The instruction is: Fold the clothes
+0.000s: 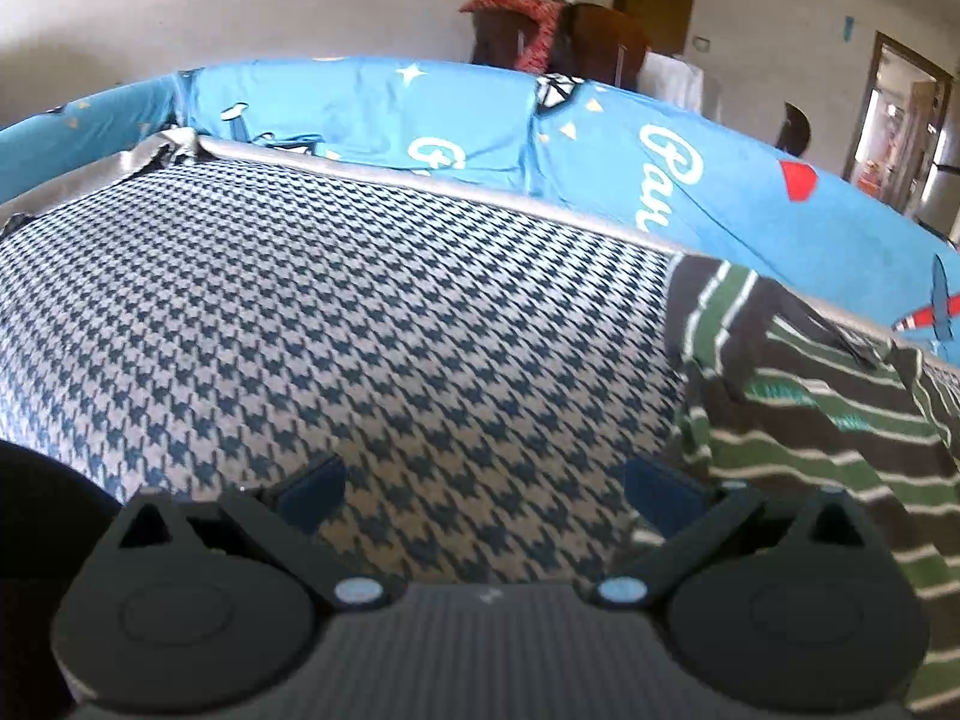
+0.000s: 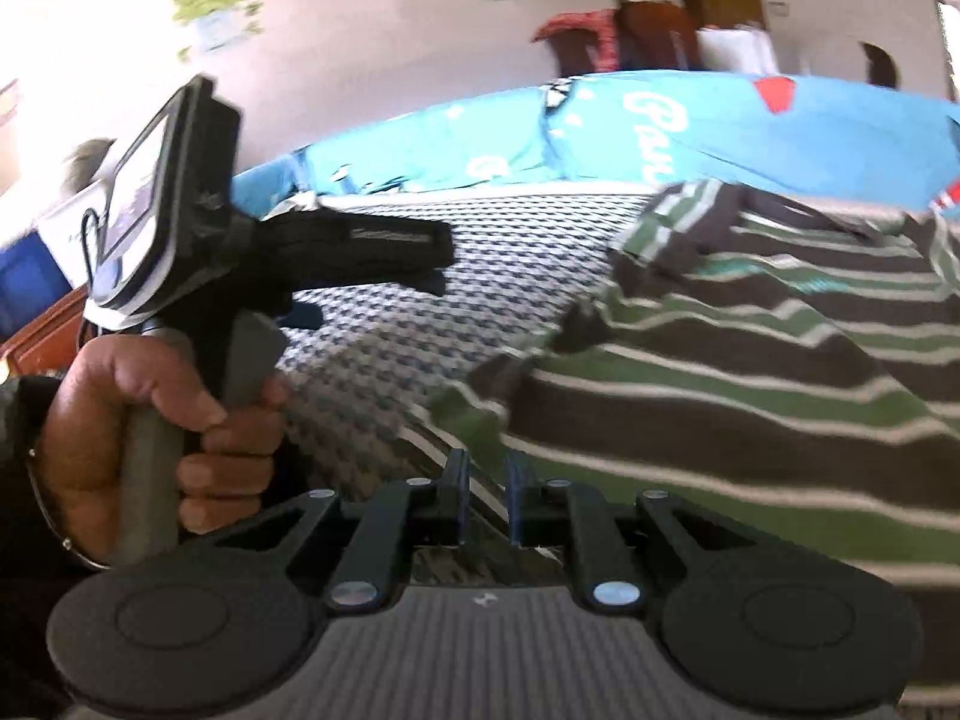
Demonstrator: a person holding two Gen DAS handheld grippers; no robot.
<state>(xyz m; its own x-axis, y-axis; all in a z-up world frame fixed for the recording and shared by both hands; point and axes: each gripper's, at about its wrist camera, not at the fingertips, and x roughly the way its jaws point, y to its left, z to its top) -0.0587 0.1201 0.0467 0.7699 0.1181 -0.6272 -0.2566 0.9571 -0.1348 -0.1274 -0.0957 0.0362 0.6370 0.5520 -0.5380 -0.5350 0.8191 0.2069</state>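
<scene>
A brown shirt with green and white stripes (image 2: 750, 372) lies crumpled on the right side of a houndstooth sofa seat (image 1: 336, 324). In the right wrist view my right gripper (image 2: 487, 480) has its fingers nearly together on the shirt's near edge, and a strip of striped cloth runs between the pads. My left gripper (image 1: 486, 489) stands open over the bare seat, and its right finger (image 1: 660, 489) is just short of the shirt (image 1: 810, 420). The right wrist view also shows the left gripper (image 2: 384, 294) held by a hand (image 2: 156, 414) left of the shirt.
A blue printed cover (image 1: 420, 114) drapes the sofa back behind the seat. Brown chairs with a red cloth (image 1: 534, 24) stand farther back by the wall. A doorway (image 1: 900, 120) opens at the right. The seat's left half (image 1: 180, 300) holds no clothes.
</scene>
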